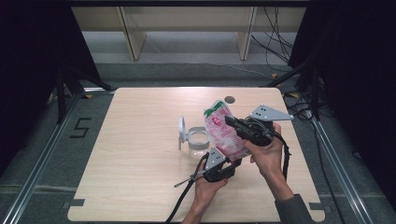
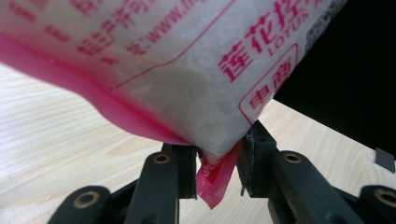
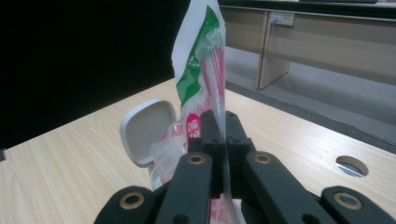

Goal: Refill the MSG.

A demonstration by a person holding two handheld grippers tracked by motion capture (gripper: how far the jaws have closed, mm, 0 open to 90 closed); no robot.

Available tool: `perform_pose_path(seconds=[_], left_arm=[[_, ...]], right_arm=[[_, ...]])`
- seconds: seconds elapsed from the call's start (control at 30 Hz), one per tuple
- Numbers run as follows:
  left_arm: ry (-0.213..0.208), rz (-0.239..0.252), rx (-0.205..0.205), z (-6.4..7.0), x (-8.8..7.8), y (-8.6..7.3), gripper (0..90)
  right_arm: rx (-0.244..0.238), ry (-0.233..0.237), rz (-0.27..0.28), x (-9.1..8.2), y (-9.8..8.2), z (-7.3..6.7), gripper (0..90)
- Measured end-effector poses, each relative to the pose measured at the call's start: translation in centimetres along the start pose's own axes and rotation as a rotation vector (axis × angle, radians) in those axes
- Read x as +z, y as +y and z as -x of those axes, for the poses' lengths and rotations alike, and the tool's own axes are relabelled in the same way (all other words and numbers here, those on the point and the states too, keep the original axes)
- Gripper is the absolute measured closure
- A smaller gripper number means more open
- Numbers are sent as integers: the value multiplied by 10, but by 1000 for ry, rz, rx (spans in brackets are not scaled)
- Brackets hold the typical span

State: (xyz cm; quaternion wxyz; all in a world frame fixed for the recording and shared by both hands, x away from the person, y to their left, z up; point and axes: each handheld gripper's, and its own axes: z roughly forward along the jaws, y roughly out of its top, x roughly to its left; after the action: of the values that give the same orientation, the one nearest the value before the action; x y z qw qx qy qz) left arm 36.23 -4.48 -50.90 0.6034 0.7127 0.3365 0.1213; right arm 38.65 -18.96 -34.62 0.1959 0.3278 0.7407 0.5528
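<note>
Both black two-jaw grippers, left and right, clamped on pink-printed plastic powder bag (bottom corner, upper edge), raised beside open clear jar; pouring apparently not yet begun.

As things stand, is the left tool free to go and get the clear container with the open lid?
Probably not yet. The left tool is shut on the bottom corner of the pink bag, which the right tool grips higher up. The container stands close by on the table, but the bag would need releasing first.

Left claw clamped low, right claw pinched shut above
</note>
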Motion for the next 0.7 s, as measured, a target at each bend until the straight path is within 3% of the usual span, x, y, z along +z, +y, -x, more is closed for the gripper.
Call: perform_pose_path(seconds=[0.07, 0.23, 0.3, 0.37, 0.4, 0.43, 0.53, 0.7], left_arm=[[-12, 9, 1, -2, 3, 1, 708], [11, 15, 19, -7, 5, 9, 710], [14, 25, 25, -8, 5, 11, 710], [22, 26, 26, -7, 5, 11, 711], [4, 33, 19, -9, 6, 10, 712], [13, 23, 14, -9, 6, 10, 712], [1, 21, 1, -10, 7, 6, 714], [3, 10, 2, -9, 8, 5, 718]], right_arm=[[-13, -3, -1, 4, 2, 2, 900], [2, -9, 4, 6, 7, 0, 900], [-25, -7, 28, 8, 10, 2, 900], [-4, -16, 9, 9, 12, 0, 900], [-13, -12, 0, 10, 13, 0, 900], [-44, -21, 9, 13, 14, 1, 900], [-47, -32, -15, 18, 12, 3, 900], [-13, -32, -41, 27, 11, 5, 900]])
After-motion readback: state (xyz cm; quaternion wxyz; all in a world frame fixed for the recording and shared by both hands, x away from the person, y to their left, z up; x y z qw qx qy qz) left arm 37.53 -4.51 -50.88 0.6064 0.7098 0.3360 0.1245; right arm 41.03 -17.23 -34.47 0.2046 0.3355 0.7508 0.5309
